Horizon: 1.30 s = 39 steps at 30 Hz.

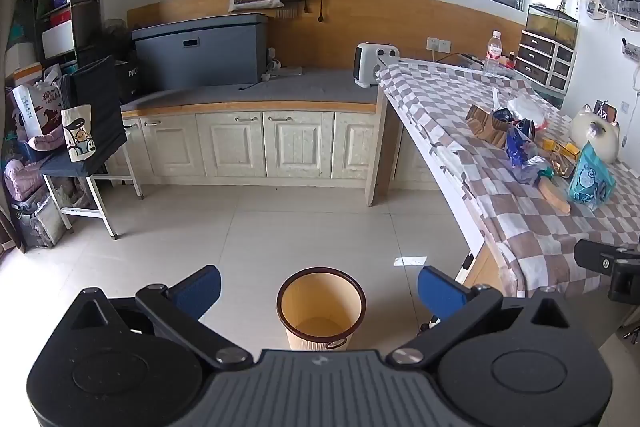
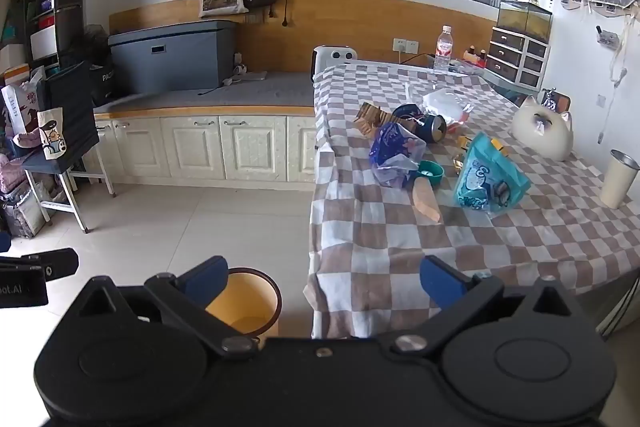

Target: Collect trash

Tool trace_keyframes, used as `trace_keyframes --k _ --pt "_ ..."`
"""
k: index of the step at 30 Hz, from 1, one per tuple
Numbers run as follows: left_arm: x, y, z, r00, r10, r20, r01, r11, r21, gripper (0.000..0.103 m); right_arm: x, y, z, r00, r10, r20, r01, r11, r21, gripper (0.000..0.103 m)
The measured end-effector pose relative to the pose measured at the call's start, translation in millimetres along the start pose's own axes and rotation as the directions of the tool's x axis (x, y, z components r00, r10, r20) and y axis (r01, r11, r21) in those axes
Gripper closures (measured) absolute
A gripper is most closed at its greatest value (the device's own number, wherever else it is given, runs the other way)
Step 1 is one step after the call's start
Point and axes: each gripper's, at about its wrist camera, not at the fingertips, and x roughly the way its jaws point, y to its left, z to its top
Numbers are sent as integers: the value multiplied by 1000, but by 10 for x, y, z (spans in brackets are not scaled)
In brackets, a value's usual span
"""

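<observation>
Left wrist | fingers [image 1: 438, 289] spread over bin [image 1: 321, 309] | table edge [image 1: 448, 183] beside

A checked cloth [image 2: 460, 239] is covering the table. Lying on it toward twelve o'clock are a teal bag [image 2: 486, 183], a blue wrapper [image 2: 394, 155], a can [image 2: 434, 127], a cardboard piece [image 2: 374, 119], a bottle [image 2: 443, 49] and a cat figure [image 2: 542, 135]. A cup [image 2: 620, 179] is standing at two o'clock. A bin [image 1: 321, 309] is standing on the tiled floor [image 1: 240, 247].
</observation>
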Motion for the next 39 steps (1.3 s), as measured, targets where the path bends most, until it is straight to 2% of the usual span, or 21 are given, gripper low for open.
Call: trace_keyframes --k 39 --pt "-7 -1 -3 1000 -2 7 2 1000 -2 0 -7 3 1 1000 -5 2 5 1000 0 0"
